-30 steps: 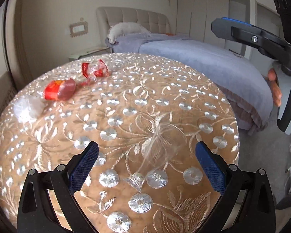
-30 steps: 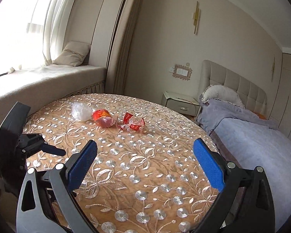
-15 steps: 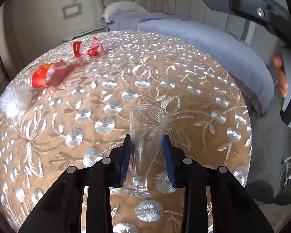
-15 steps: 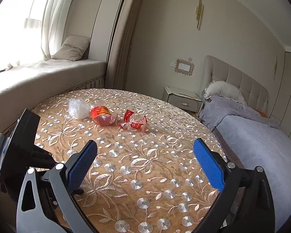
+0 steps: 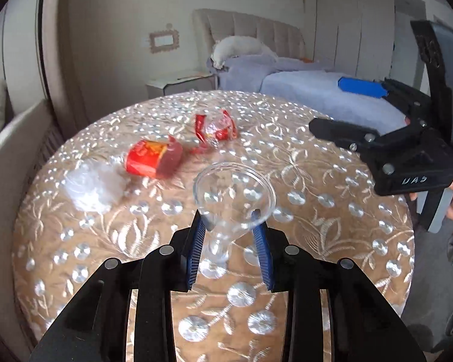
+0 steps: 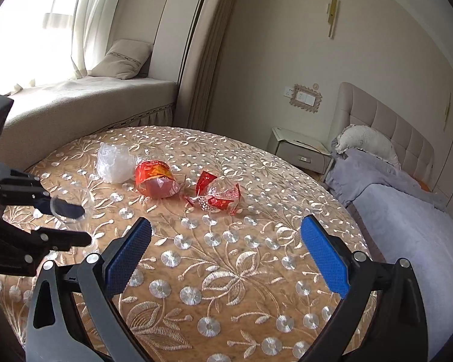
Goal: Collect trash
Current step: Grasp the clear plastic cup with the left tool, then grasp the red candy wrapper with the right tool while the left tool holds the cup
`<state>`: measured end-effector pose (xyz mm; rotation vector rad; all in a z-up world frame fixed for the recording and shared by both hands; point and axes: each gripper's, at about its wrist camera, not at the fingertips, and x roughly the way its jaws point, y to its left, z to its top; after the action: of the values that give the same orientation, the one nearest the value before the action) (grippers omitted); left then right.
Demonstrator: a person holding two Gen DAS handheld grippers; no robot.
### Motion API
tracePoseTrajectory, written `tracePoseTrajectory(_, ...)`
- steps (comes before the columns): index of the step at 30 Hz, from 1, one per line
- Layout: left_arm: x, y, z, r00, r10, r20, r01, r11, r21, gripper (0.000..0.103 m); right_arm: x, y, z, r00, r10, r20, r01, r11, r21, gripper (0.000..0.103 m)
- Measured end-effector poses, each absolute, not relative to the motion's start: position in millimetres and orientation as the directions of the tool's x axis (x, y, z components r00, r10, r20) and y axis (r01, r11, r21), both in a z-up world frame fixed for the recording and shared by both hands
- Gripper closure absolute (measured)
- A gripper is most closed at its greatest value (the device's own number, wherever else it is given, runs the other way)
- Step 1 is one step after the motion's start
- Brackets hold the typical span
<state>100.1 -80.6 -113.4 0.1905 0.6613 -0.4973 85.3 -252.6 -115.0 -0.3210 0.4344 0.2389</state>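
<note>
A: Where the room opens out behind everything, what takes up the most space?

B: That would be the bed (image 6: 407,211), with its grey-blue blanket and padded headboard, off to the right of the round table (image 6: 226,271). A window seat (image 6: 84,102) with a cushion runs along the far left wall, and a small nightstand (image 6: 302,150) sits between table and bed.

A: And the table itself?

B: It wears a tan cloth stitched with silver flowers and discs. Three bits of trash lie on its far half, near one another in a loose row.

A: Which ones?

B: On the left is a crumpled clear plastic bag (image 6: 113,166). Just beside it lies a red and orange packet (image 6: 155,179), and a little further right a torn red and clear wrapper (image 6: 217,194).

A: What are the two claws doing?

B: The right gripper (image 6: 226,256) hangs over the near half of the table with its blue pads spread wide and nothing between them. The left gripper (image 5: 231,244) is clenched on a clear plastic cup (image 5: 234,194).

A: How does the cup sit?

B: Upright, mouth up, with the pads pressed against its narrow lower part on both sides. Whether its base touches the cloth, I cannot tell.

A: Is the cup close to the trash?

B: It is nearer the table's front, apart from all three pieces.
</note>
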Motion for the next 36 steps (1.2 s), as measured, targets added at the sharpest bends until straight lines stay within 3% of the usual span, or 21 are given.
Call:
tracePoseTrajectory(11, 141.4, -59.9, -94.0, 0.753, -0.324, -0.572, 0.403, 0.915, 0.011, 0.071, 179.6, -227.5, -136.0, 0.827, 0.227, -0.514, -0.4, 0.881, -0.254, 0.004)
tracePoseTrajectory(15, 150.2, -55.6, -91.2, 0.76, -0.32, -0.566, 0.39, 0.921, 0.004, 0.071, 225.4, -226.5, -149.2, 0.78, 0.195, -0.594, -0.414, 0.873, -0.257, 0.004)
tracePoseTrajectory(20, 153.0, -51.2, -89.5, 0.762, -0.316, -0.565, 0.375, 0.927, -0.013, 0.072, 273.7, -234.5, -170.7, 0.687, 0.202, -0.698, -0.408, 0.902, -0.141, 0.006)
tracePoseTrajectory(22, 152.8, -49.2, -89.7, 0.763, -0.314, -0.564, 0.369, 0.929, -0.018, 0.072, 283.3, -234.5, -179.6, 0.654, 0.208, -0.728, -0.409, 0.906, -0.108, 0.018)
tracePoseTrajectory(24, 151.1, -48.3, -89.3, 0.76, -0.32, -0.566, 0.371, 0.928, -0.027, 0.072, 289.1, -234.3, -188.0, 0.611, 0.229, -0.758, -0.422, 0.904, -0.067, 0.038)
tracePoseTrajectory(25, 149.5, -48.5, -88.6, 0.762, -0.319, -0.564, 0.369, 0.929, -0.026, 0.072, 289.7, -235.7, -189.5, 0.601, 0.239, -0.762, -0.422, 0.905, -0.048, 0.04)
tracePoseTrajectory(27, 147.0, -49.2, -87.2, 0.764, -0.317, -0.562, 0.368, 0.929, -0.023, 0.072, 286.3, -236.0, -187.8, 0.584, 0.265, -0.767, -0.435, 0.9, -0.02, 0.069)
tracePoseTrajectory(28, 145.6, -49.4, -86.3, 0.765, -0.319, -0.56, 0.369, 0.929, -0.025, 0.072, 284.0, -236.2, -185.4, 0.575, 0.277, -0.77, -0.441, 0.898, -0.007, 0.074)
tracePoseTrajectory(36, 123.6, -65.3, -70.7, 0.772, -0.351, -0.53, 0.403, 0.915, -0.018, 0.072, 216.1, -261.7, -138.7, 0.7, 0.279, -0.658, -0.413, 0.909, -0.054, 0.08)
